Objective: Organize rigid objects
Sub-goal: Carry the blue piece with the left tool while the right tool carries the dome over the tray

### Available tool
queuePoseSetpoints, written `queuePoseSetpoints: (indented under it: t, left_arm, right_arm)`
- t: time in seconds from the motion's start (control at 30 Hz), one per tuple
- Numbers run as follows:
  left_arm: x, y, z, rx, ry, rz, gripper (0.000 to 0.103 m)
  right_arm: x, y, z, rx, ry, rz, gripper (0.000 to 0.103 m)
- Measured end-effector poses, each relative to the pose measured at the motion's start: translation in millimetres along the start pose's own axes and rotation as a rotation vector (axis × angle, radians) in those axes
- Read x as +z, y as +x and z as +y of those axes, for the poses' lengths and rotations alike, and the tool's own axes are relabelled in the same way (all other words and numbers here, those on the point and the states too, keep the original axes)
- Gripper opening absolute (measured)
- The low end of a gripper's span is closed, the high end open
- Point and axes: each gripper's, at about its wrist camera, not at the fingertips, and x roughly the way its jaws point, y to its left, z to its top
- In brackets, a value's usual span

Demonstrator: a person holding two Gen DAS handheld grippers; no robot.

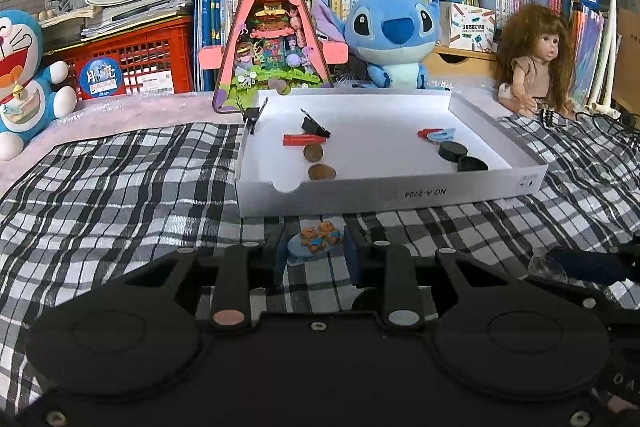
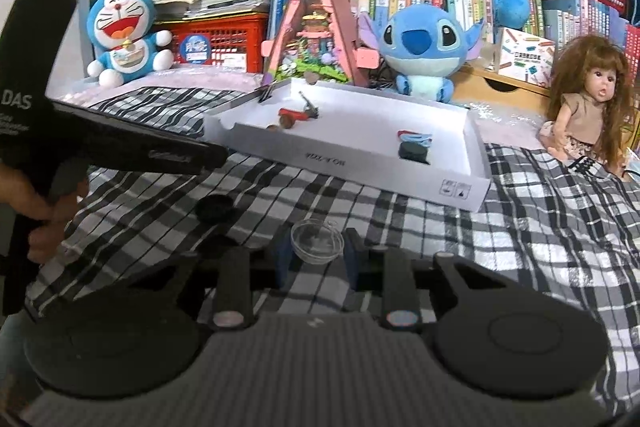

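A white shallow box (image 1: 400, 193) lies on the plaid cloth; it holds a black binder clip (image 1: 314, 126), a red stick (image 1: 304, 139), two brown coins (image 1: 316, 161), a blue clip (image 1: 440, 135) and two black discs (image 1: 460, 157). My left gripper (image 1: 316, 251) is open, its fingers on either side of a small blue hair clip with two bear figures (image 1: 316, 241) lying on the cloth. My right gripper (image 2: 316, 251) is open around a clear round plastic cap (image 2: 317, 241) on the cloth. The box also shows in the right wrist view (image 2: 360, 163).
A black disc (image 2: 216, 207) lies on the cloth left of the right gripper. The left gripper's body and the hand holding it (image 2: 60, 147) fill the left of the right wrist view. Plush toys, a doll (image 1: 534, 59), a pink triangular model (image 1: 272, 39) and books stand behind the box.
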Motion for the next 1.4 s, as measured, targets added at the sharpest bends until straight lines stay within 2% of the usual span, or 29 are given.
queuePoseSetpoints:
  t: [0.4,0.67,0.9,1.1,1.27,1.4]
  left_arm:
    - [34.4,9.9,4.3,-0.003,-0.029,-0.013,0.027]
    - [62.2,33.0,16.4,-0.003,-0.089,0.001,0.027]
    - [88.4,63.3,27.8,-0.006,-0.141,0.037,0.027]
    - [114.2,90.5,27.3,-0.029,-0.133,0.034,0.027]
    - [132.5,122.8,25.0,-0.056,-0.140,0.069,0.027]
    - [141.5,153.3,21.5,-0.049,-0.117,0.125,0.028]
  right_arm:
    - [29.4,10.1,-23.1,-0.034,0.039,-0.016,0.033]
    - [54.1,23.9,-52.2,-0.029,0.129,-0.012,0.033]
    - [79.2,45.2,-76.2,-0.035,0.171,0.017,0.033]
    - [104.2,71.3,-94.4,-0.031,0.197,0.047,0.033]
    - [125.5,101.6,-112.1,-0.008,0.251,0.095,0.033]
    - [138.0,132.7,-129.8,0.018,0.329,0.157,0.033]
